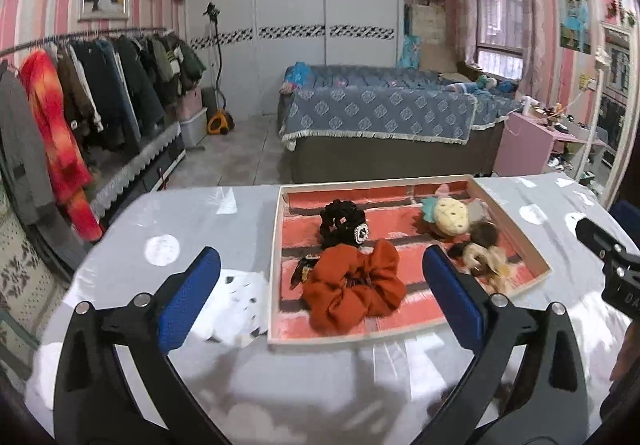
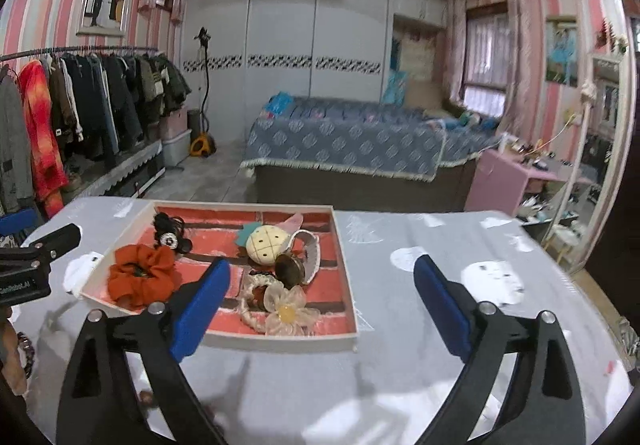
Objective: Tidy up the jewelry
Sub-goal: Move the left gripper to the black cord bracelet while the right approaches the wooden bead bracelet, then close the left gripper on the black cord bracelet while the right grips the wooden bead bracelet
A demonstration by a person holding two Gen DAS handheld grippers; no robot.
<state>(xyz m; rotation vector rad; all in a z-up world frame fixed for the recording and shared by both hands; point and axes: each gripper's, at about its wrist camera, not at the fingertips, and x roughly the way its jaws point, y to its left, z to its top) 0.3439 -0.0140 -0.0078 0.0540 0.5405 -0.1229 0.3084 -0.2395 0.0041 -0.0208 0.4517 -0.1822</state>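
Note:
A white tray (image 1: 275, 265) with a red brick-pattern floor sits on the grey table; it also shows in the right wrist view (image 2: 344, 269). In it lie an orange scrunchie (image 1: 352, 287) (image 2: 140, 277), a black scrunchie with a jewelled charm (image 1: 342, 223) (image 2: 170, 231), a pineapple plush hair tie (image 1: 450, 219) (image 2: 266, 243), a brown round piece (image 2: 290, 265) and a sheer flower hair tie (image 2: 284, 307) (image 1: 486, 261). My left gripper (image 1: 320, 285) is open and empty above the tray's near left. My right gripper (image 2: 322, 297) is open and empty over the tray's near right corner.
The grey tablecloth (image 2: 440, 245) has white prints. A small dark clip (image 1: 300, 271) lies by the orange scrunchie. Behind the table are a bed (image 1: 380, 113), a clothes rack (image 1: 80, 93) at left, and a pink desk (image 2: 508, 173) and mirror at right.

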